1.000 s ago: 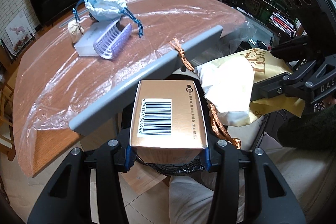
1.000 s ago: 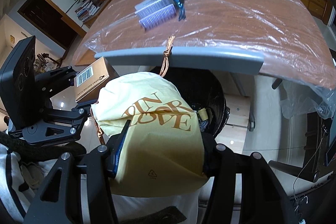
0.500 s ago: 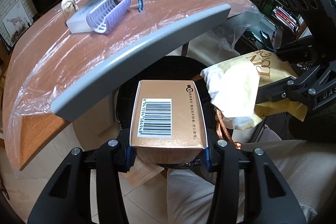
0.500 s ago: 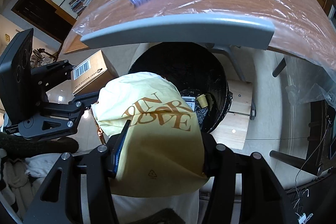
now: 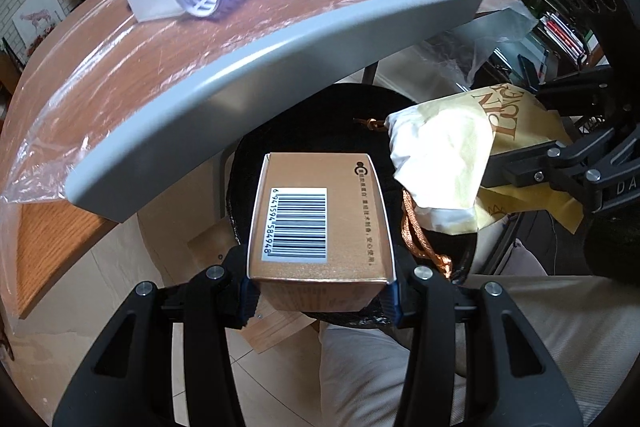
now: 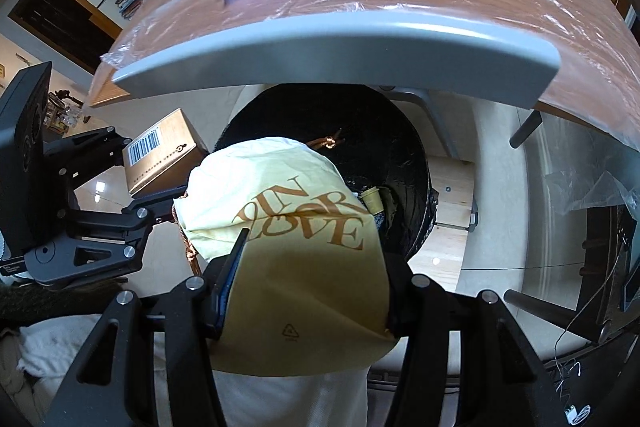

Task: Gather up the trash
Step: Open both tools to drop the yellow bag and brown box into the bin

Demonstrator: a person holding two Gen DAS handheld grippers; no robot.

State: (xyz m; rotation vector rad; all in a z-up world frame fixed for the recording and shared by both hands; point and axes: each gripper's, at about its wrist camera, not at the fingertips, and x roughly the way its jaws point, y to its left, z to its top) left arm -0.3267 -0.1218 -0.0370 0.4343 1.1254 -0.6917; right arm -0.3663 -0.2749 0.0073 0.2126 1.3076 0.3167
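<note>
Holding a gold barcode box [image 5: 320, 223] mid-frame, your left gripper [image 5: 320, 297] clamps it over the black bin [image 5: 312, 123]. Your right gripper [image 6: 308, 307] pinches a yellow drawstring bag [image 6: 296, 251] above that bin, below the table edge [image 6: 340, 39].

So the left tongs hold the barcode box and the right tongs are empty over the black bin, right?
Not quite: the right tongs are not empty, they grip the yellow drawstring bag, as the right wrist view shows. The left tongs do hold the barcode box over the black bin.
</note>
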